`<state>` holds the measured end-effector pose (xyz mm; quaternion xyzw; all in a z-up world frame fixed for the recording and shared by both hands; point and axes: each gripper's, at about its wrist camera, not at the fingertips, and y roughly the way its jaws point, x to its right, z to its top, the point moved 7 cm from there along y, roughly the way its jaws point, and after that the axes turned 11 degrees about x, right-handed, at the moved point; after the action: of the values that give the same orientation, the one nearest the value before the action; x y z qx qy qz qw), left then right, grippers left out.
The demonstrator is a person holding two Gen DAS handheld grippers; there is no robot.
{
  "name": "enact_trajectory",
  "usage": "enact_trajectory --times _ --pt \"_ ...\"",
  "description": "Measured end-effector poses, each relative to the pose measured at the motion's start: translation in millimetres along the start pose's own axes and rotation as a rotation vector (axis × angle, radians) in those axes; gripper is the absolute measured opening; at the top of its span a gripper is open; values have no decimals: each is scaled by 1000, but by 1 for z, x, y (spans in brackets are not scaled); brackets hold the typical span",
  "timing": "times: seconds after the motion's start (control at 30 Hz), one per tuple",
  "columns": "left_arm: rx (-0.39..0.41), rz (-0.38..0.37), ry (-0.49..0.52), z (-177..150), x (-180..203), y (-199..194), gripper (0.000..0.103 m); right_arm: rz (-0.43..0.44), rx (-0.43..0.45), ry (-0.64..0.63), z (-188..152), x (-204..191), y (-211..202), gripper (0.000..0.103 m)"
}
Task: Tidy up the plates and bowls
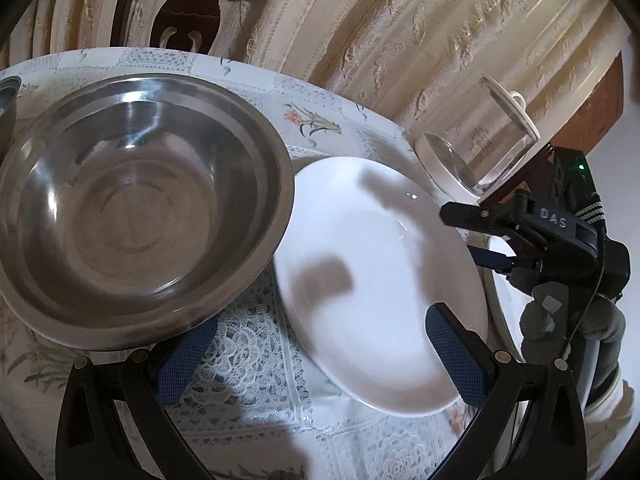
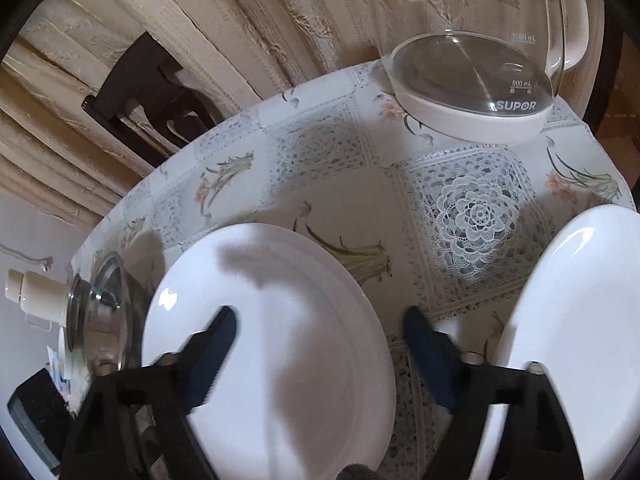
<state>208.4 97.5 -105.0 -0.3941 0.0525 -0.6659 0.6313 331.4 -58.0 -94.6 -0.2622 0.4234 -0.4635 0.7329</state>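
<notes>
On the bench [image 1: 256,380], covered in a lace-and-flower cloth, a steel bowl [image 1: 136,200] sits at the left of the left wrist view, its rim overlapping the edge of a white plate [image 1: 376,280] beside it. The left gripper [image 1: 320,356] has its fingers spread wide, holding nothing, one over the plate's near rim. The right gripper [image 2: 320,364] is likewise wide open and empty (seen from both cameras), hovering over that plate [image 2: 272,352]; a second white plate [image 2: 572,320] lies to its right. A glass kettle [image 2: 480,76] stands at the bench's far edge.
</notes>
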Motion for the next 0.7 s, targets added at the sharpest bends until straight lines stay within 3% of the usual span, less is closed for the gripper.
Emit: enact_trajectory --times 0.07,0.2,0.4,0.5,0.7 --pt "-2 9 -4 1 0 1 103 -9 0 -3 -2 2 3 69" --pt "-2 22 -11 1 -1 1 101 -28 10 -46 -5 1 3 67" --pt "-5 19 -67 3 -5 -1 100 3 -17 -16 -5 3 1 69" --pt "-9 15 -74 3 -6 -1 100 12 -51 -1 -7 -1 3 76" --pt "-15 18 -65 2 -6 0 100 -6 -30 -25 -9 -5 3 77"
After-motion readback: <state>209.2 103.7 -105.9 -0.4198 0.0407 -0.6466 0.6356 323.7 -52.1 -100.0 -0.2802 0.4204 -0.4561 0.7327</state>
